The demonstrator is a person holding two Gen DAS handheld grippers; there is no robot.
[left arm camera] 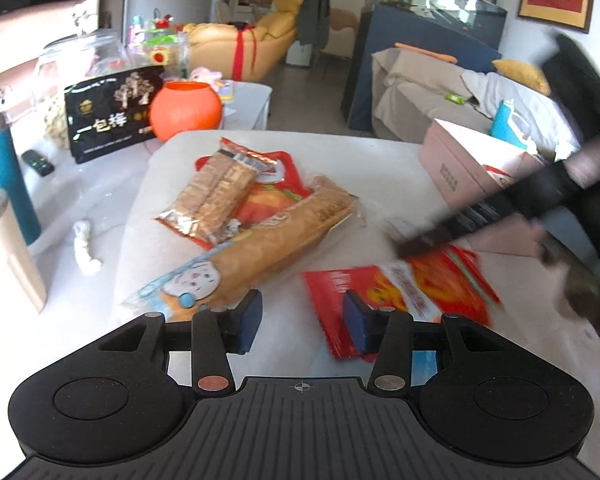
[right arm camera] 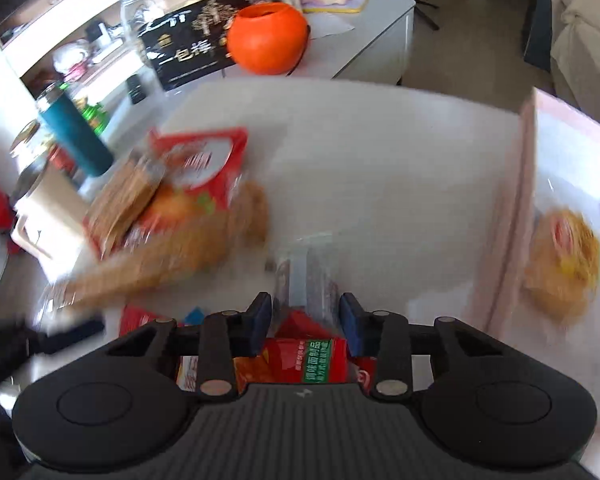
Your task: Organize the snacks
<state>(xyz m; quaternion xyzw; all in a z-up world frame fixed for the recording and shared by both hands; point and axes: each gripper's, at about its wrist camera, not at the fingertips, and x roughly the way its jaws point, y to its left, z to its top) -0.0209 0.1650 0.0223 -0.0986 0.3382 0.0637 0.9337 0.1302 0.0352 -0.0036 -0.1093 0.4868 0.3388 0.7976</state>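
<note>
Several snack packs lie on a white table (left arm camera: 360,168): a biscuit pack (left arm camera: 216,196), a long tan bread pack (left arm camera: 268,248) and a red packet under them (left arm camera: 284,184). My left gripper (left arm camera: 302,320) is open and empty above the table. A red snack packet (left arm camera: 404,292) lies just beyond its right finger, under the blurred right gripper (left arm camera: 460,228). In the right wrist view, my right gripper (right arm camera: 305,322) is shut on the clear end of that red packet (right arm camera: 304,360). A pink box (right arm camera: 516,216) on the right holds a yellow snack (right arm camera: 564,252).
An orange round container (left arm camera: 186,110), a black bag (left arm camera: 112,114), a glass jar (left arm camera: 80,64), a teal bottle (left arm camera: 4,184) and a remote (left arm camera: 38,162) stand at the left. A sofa (left arm camera: 440,88) is behind the table.
</note>
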